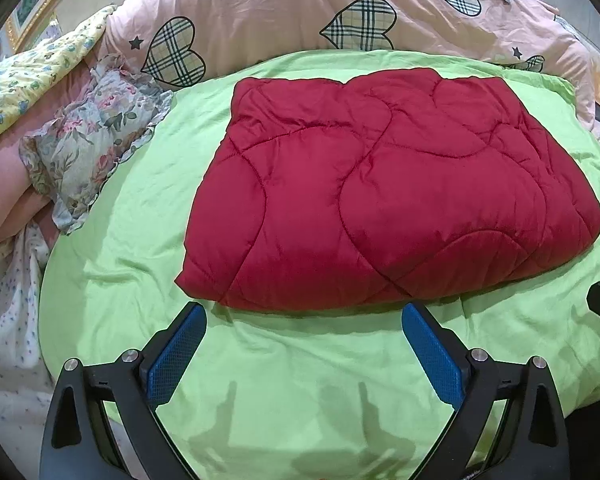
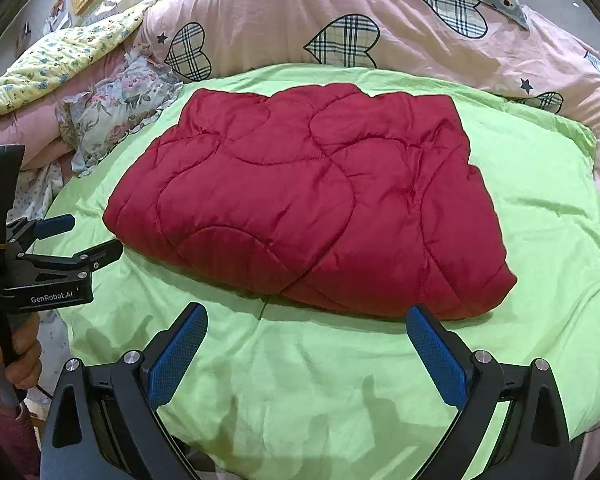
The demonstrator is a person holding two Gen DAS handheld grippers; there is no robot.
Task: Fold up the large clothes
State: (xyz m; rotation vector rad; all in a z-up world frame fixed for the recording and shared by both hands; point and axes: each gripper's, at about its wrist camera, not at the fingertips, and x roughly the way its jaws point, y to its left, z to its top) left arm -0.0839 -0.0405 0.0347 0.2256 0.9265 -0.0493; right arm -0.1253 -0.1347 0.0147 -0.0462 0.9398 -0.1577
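Note:
A red quilted garment (image 1: 384, 196) lies folded into a thick rectangle on the green sheet (image 1: 300, 380); it also shows in the right wrist view (image 2: 312, 204). My left gripper (image 1: 304, 312) is open and empty, its blue pads (image 1: 176, 354) just short of the garment's near edge. My right gripper (image 2: 306, 314) is open and empty, also just in front of the near edge. The left gripper shows at the left of the right wrist view (image 2: 88, 238), open, beside the garment's left corner. A sliver of the right gripper shows at the right edge of the left wrist view.
A pink duvet with plaid hearts (image 1: 300, 12) lies behind the green sheet (image 2: 320, 380). A floral pillow (image 1: 88, 140) and a yellow floral cloth (image 1: 32, 76) lie at the left. A hand (image 2: 16, 360) holds the left gripper's handle.

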